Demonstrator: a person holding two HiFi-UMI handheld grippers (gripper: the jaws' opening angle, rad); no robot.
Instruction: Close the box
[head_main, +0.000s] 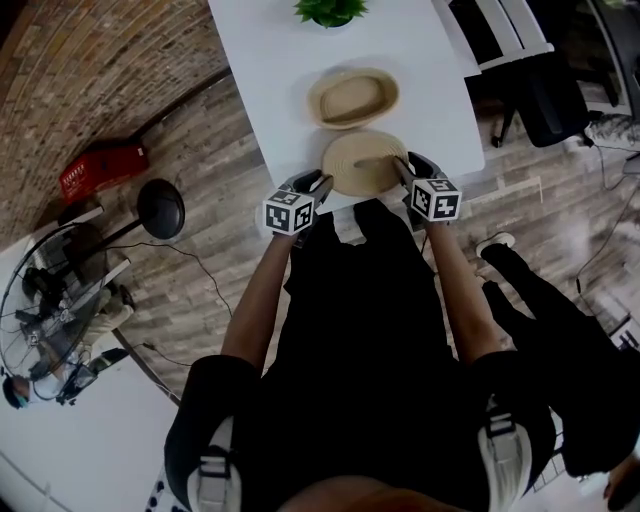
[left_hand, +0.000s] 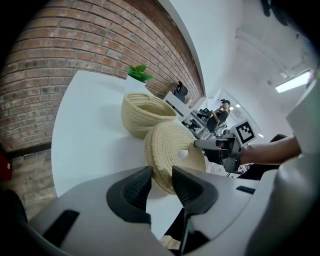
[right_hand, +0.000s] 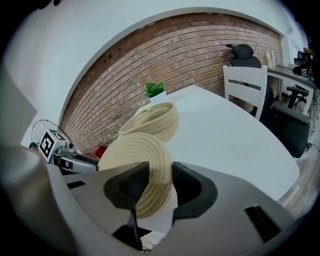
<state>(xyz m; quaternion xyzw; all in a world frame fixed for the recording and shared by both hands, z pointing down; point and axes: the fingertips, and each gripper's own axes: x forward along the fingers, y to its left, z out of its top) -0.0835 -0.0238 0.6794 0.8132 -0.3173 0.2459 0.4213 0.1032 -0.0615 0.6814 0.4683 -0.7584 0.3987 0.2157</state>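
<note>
While the open woven basket (head_main: 352, 97) stands on the white table (head_main: 262, 60), the left gripper (head_main: 322, 181) and right gripper (head_main: 402, 166) clamp opposite rims of its round lid (head_main: 362, 163), just before it.

— Position of the round beige woven-rope lid (head_main: 362, 163)?
— At the white surface's (head_main: 270, 60) near edge, before the oval beige woven-rope box (head_main: 352, 97). Green potted plant (head_main: 330, 10) behind the box, far edge.
</note>
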